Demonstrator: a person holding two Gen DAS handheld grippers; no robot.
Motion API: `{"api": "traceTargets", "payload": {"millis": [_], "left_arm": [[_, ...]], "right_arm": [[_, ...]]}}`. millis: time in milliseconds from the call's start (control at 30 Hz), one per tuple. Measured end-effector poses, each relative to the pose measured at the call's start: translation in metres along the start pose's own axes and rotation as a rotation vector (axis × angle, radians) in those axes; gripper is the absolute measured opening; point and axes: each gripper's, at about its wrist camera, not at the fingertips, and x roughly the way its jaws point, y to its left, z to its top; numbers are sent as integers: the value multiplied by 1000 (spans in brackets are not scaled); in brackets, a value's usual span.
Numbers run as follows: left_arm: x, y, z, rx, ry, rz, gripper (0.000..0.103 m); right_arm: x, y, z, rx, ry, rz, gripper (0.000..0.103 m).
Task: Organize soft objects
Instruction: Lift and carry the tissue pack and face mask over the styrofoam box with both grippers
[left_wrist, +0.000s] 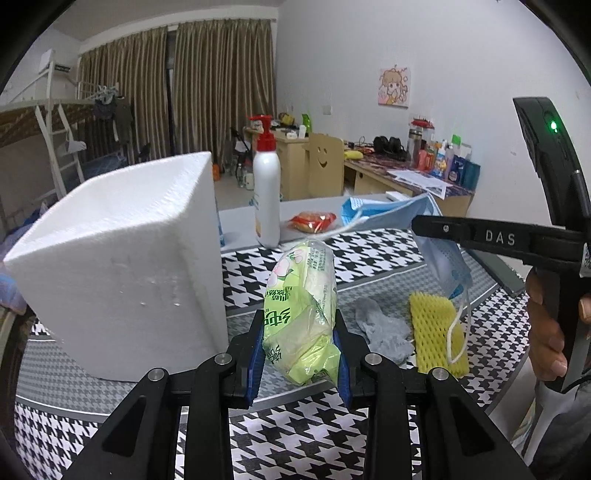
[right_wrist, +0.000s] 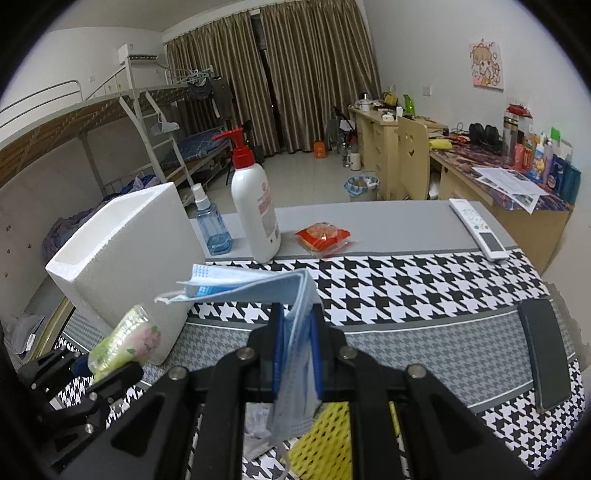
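My left gripper (left_wrist: 300, 332) is shut on a green tissue pack (left_wrist: 301, 314) and holds it above the houndstooth cloth, just right of the white foam box (left_wrist: 122, 258). My right gripper (right_wrist: 297, 332) is shut on a blue face mask (right_wrist: 295, 350), held in the air; the mask (left_wrist: 439, 254) hangs from it at the right of the left wrist view. A grey sock (left_wrist: 384, 332) and a yellow foam net (left_wrist: 436, 328) lie on the cloth below the mask. The tissue pack (right_wrist: 125, 339) and the foam box (right_wrist: 125, 254) show at the left of the right wrist view.
A white pump bottle (right_wrist: 255, 206), a blue spray bottle (right_wrist: 212, 225) and a red snack packet (right_wrist: 323, 238) stand behind on the grey table (right_wrist: 388, 225). A white remote (right_wrist: 478, 229) and a dark phone (right_wrist: 546, 354) lie at the right.
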Motion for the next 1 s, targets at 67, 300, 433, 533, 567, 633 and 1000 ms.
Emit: {"api": "traceTargets", "payload": {"millis": [67,300,433,533,567,633,1000], "left_arm": [[-3,0,1,-1,-10,4,34],[-12,5,9,-4,-43,12,34],[-18,8,14,-3,-62,17,34],[-22,9,17,-3,-77,22,34],[-23,10,19,-4,-83,25,34],[-25,12,21,-4,-92,29,34],[-37,19,32,4,-141,55,34]], "right_arm": [[-4,2,0,0,-11,-7,17],[-17,7,2,-2,-50,-27,17],[-21,8,4,5,-62,-24,17],[-25,7,6,17,-81,-41,17],[-26,7,6,18,-86,-47,17],[-27,7,6,22,-89,-44,17],[-33,13,12,22,-113,-25,17]]}}
